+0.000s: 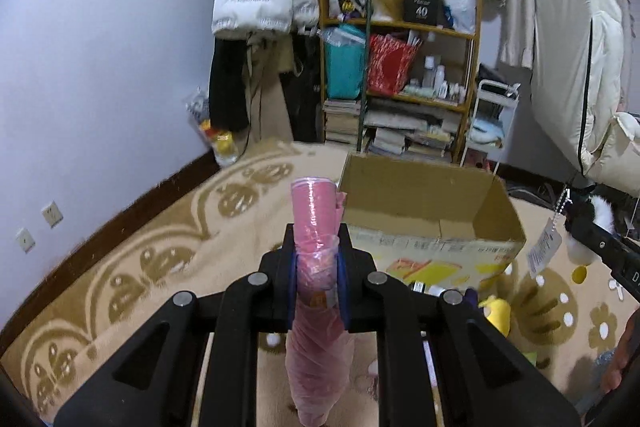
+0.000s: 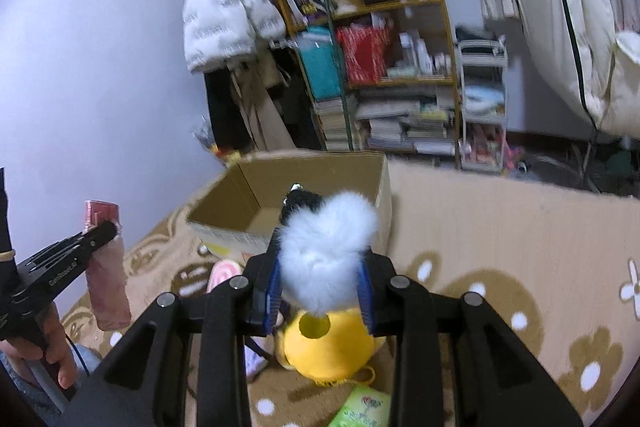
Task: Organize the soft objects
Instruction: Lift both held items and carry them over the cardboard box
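Two grippers hold soft things up over the rug.

The left gripper [image 1: 318, 259] pinches a pink roll [image 1: 316, 227] wrapped in plastic. The right gripper [image 2: 320, 267] pinches a fluffy white toy [image 2: 326, 251]. An open cardboard box [image 1: 432, 203] sits on the rug [image 1: 160, 247] just past them. A yellow plush [image 2: 328, 347] lies below the white toy.

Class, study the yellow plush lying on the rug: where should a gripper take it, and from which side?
Grip the yellow plush across its round body, coming from above. It lies low on the rug, rounded and soft, so its sides should squash between the pads.
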`<state>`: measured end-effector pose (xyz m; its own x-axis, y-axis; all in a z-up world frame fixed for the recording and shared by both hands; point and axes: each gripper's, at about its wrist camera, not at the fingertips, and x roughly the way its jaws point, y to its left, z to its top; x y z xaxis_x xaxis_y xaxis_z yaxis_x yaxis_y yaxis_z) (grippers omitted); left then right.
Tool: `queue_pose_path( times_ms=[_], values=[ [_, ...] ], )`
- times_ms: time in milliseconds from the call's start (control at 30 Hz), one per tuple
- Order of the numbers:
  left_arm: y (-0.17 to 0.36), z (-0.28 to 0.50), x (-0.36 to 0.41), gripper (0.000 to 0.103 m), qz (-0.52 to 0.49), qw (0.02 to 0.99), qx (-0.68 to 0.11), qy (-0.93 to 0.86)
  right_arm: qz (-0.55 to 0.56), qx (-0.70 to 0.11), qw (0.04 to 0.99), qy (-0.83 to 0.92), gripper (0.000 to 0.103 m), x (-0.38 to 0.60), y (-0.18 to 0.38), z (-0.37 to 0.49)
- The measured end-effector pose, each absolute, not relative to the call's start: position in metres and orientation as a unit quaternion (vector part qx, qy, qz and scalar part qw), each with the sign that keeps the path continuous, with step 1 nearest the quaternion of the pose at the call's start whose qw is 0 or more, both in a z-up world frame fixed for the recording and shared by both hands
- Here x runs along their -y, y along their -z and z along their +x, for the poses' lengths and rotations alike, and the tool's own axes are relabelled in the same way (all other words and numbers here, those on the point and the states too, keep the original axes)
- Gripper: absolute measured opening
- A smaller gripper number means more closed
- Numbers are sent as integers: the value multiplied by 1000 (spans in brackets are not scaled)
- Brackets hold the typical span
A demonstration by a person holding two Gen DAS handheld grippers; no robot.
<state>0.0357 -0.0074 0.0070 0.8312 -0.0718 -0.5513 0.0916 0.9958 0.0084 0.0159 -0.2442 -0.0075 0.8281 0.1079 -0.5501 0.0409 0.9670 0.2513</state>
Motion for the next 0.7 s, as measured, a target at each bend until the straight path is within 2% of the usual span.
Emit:
queue_pose_path(
  times_ms=[200, 700],
  values=[
    [-29, 41, 14, 15, 28, 968, -244, 54, 105, -245, 964, -14, 33, 238, -7, 14],
    [-70, 80, 21, 15, -1, 972, -210, 100, 98, -217, 971, -30, 33, 245, -14, 43]
  ],
)
